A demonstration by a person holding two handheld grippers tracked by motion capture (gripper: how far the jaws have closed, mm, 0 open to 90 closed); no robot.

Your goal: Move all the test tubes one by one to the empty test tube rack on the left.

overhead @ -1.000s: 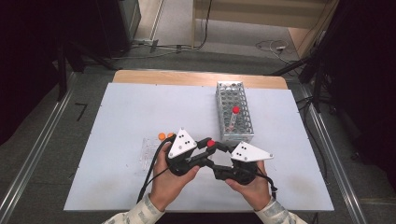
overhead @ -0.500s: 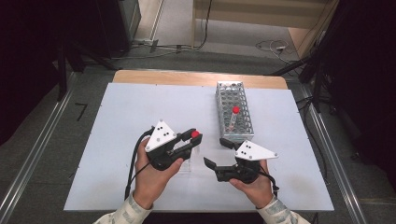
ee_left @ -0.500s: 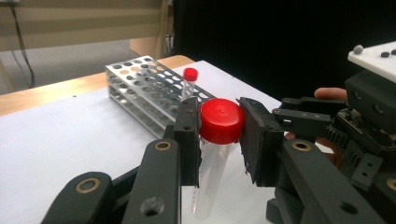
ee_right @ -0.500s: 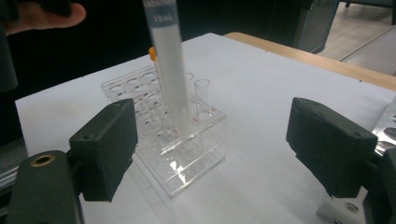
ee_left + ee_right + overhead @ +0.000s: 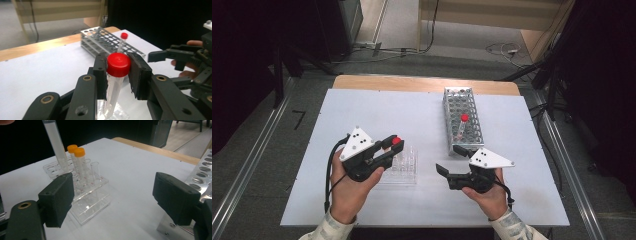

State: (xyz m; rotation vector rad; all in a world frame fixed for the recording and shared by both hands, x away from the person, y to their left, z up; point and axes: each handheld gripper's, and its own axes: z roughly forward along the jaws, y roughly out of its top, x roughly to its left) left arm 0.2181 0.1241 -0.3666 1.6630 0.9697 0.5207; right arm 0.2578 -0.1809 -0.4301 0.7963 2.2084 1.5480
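Note:
My left gripper (image 5: 390,148) is shut on a red-capped clear tube (image 5: 396,141), held upright over a clear plastic rack (image 5: 406,170). In the left gripper view the pads press on both sides of the tube's red cap (image 5: 118,64). My right gripper (image 5: 450,159) sits to the right of the clear rack. Its jaws have just been opening, and nothing is between them (image 5: 112,200). In the right gripper view the held tube's body (image 5: 56,145) hangs above the clear rack (image 5: 87,202), which holds two orange-capped tubes (image 5: 78,162) and an uncapped one (image 5: 95,172).
A metal rack (image 5: 451,107) stands at the back right of the white table (image 5: 362,110), with one red-capped tube (image 5: 461,127) upright in it. Its near corner lies just behind my right gripper. Cables trail on the floor beyond the table's far wooden edge.
My left gripper has carried the red-capped tube leftward, away from the right gripper, to above the clear rack. The right gripper's jaws have spread apart, and that hand has stayed in place.

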